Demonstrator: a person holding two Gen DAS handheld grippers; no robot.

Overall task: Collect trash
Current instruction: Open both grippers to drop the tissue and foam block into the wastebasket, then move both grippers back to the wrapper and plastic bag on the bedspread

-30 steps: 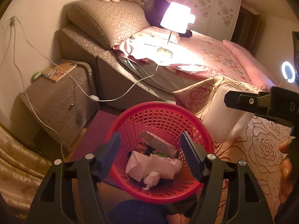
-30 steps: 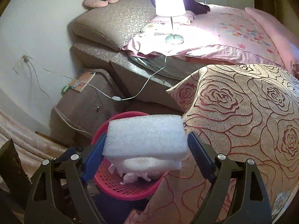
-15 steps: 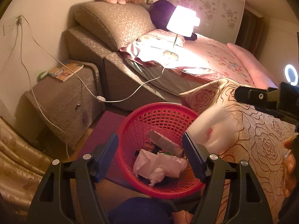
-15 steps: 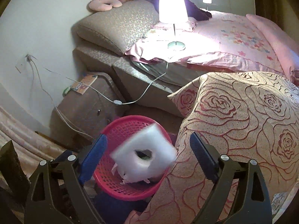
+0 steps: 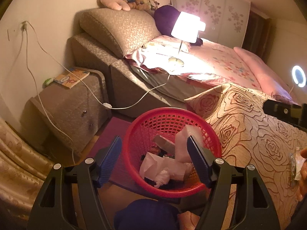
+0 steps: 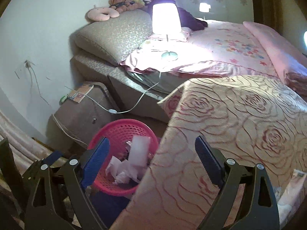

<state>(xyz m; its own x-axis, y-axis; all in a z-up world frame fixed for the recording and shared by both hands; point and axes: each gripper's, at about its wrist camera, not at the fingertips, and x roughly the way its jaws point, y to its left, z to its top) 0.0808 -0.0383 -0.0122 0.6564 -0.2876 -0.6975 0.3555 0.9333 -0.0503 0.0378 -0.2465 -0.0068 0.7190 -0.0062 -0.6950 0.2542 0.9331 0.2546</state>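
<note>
Your right tongs (image 6: 151, 164) stand spread wide and empty above the edge of the rose quilt (image 6: 230, 118), with nothing between the blue pads (image 6: 208, 163). The white foam block (image 6: 139, 151) lies in the pink basket (image 6: 107, 134) on the floor beside the bed, propped on end against crumpled paper (image 6: 120, 176) and other scraps. Your left tongs (image 5: 154, 159) are also spread and grip nothing; they hang just over the basket (image 5: 153, 115), whose near rim shows between the fingers. In the left view the foam (image 5: 184, 136) leans on the basket's right wall, partly hidden by the right pad.

By the look of it, the drop step is done: this piece of trash is binned and both tongs are free. The job now seems to be finding the next piece. At the right edge of the left view your hand (image 5: 304, 164) shows beside a pale wrapper (image 5: 296, 164) on the quilt; the same sort of thing appears low right in the right view, though it is too blurred to name. If that is trash, you will need to swing the right tongs away from the basket and over the quilt, keep them spread, and come down on the wrapper without catching the cloth
</note>
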